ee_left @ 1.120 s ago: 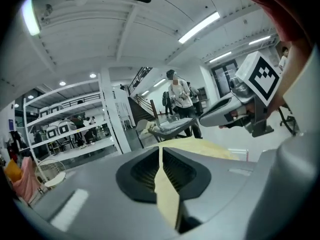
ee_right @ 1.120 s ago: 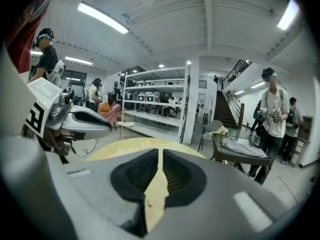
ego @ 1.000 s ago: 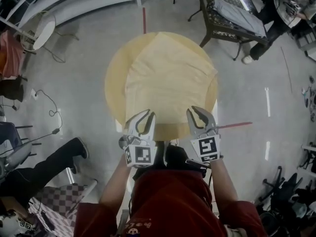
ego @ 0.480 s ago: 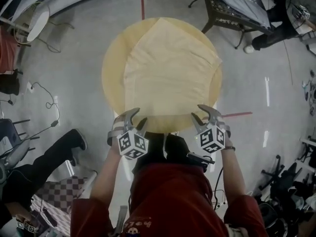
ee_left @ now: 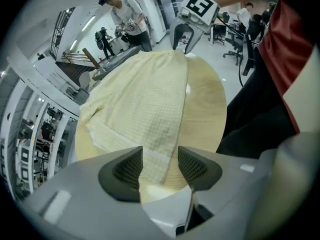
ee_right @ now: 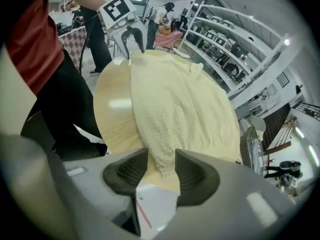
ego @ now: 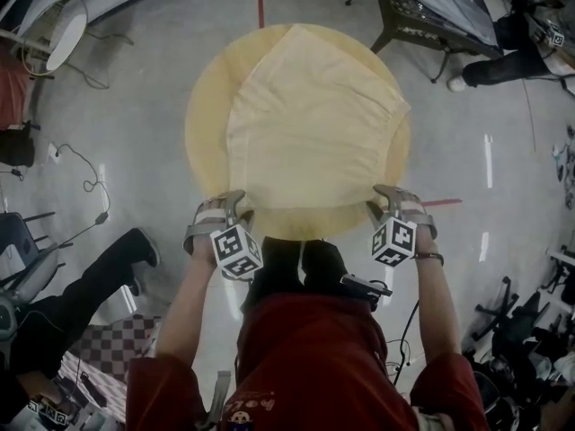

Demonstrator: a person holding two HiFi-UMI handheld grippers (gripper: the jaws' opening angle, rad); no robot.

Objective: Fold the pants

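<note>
**Tongs spread over the pants' near corners**

Left tongs (ee_left: 160, 165) and right tongs (ee_right: 161, 168) have just been opening. Each straddles a near corner of the pants (ego: 305, 124) without pinching it. The pants lie flat on the table (ego: 205, 124), at 12 o'clock. A shallow bite could let the cloth slip. A second ago the tongs were higher, closer together and nearly shut.

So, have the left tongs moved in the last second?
Yes. The left tongs slid left along the near rim of the table to the pants corner. Their jaws have just been opening, with cloth between them, ungripped.
</note>
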